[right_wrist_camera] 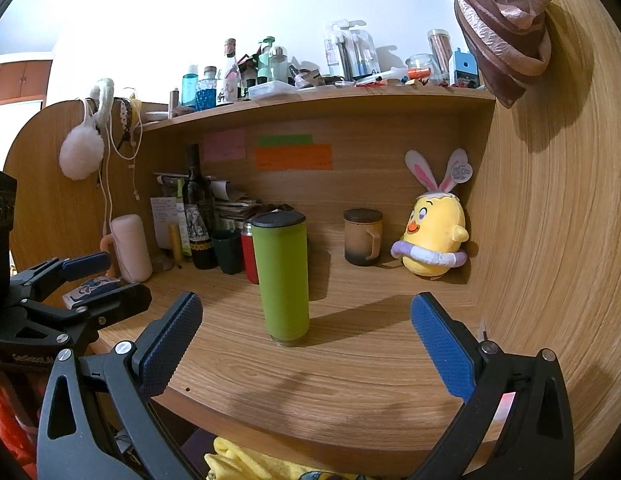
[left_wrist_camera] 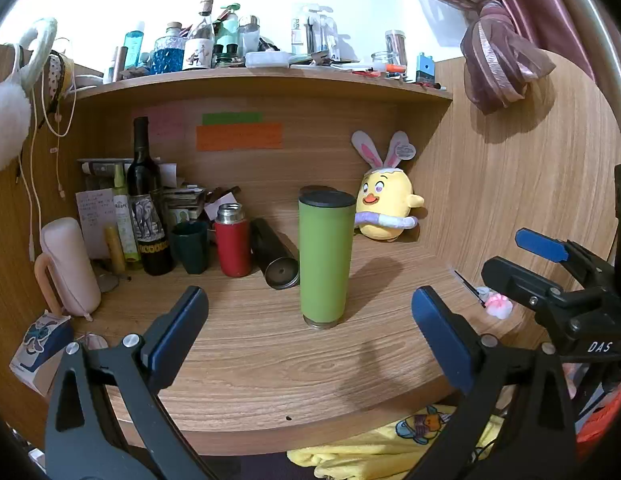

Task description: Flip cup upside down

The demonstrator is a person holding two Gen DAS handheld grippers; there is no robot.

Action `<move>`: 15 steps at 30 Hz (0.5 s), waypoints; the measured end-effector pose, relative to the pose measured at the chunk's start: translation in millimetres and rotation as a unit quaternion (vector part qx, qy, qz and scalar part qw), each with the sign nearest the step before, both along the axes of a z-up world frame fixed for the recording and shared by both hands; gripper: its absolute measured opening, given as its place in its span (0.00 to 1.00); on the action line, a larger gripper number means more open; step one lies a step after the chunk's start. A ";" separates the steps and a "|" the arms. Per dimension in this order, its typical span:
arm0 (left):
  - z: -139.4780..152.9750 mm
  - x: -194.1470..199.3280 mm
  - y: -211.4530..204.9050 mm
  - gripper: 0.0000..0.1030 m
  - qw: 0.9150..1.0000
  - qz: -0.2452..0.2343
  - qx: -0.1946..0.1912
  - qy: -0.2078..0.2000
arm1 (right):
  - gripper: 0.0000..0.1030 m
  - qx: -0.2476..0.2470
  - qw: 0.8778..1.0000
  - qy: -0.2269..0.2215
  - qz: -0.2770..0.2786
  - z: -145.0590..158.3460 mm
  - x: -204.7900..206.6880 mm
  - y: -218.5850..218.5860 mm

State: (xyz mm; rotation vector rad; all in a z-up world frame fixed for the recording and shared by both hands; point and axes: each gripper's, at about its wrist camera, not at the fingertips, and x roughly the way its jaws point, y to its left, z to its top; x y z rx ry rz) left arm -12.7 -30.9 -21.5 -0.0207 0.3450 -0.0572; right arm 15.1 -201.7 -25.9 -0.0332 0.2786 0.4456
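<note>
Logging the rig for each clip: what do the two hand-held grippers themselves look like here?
Both match. The left hand-held gripper and the right hand-held gripper each have a black frame with triangular cut-outs and silver screws. Each finger ends in a flat blue pad with a fine knurled texture. In the left wrist view the right one's body carries white lettering "DAS". No cables or sleeves are visible.

Our left gripper [left_wrist_camera: 310,332] has two black plastic arms with long triangle holes cut in them. Its fingers [left_wrist_camera: 178,328] wear dark blue bumpy pads. Small round silver screws sit near the pads. Our right gripper [right_wrist_camera: 306,340] looks the same: black arms, blue dotted fingers [right_wrist_camera: 442,344], shiny screws. White letters "DAS" are printed on its side.
</note>
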 end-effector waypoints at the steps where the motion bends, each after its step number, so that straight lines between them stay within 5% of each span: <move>1: 0.0 -0.2 -0.2 1.00 1.000 0.000 0.000 0.000 | 1.00 0.000 1.000 0.000 0.000 0.3 0.1 0.0; 15: 2.5 0.4 -1.6 1.00 1.000 -0.006 0.000 -0.001 | 1.00 0.000 1.000 0.000 -0.001 -0.1 -0.5 0.9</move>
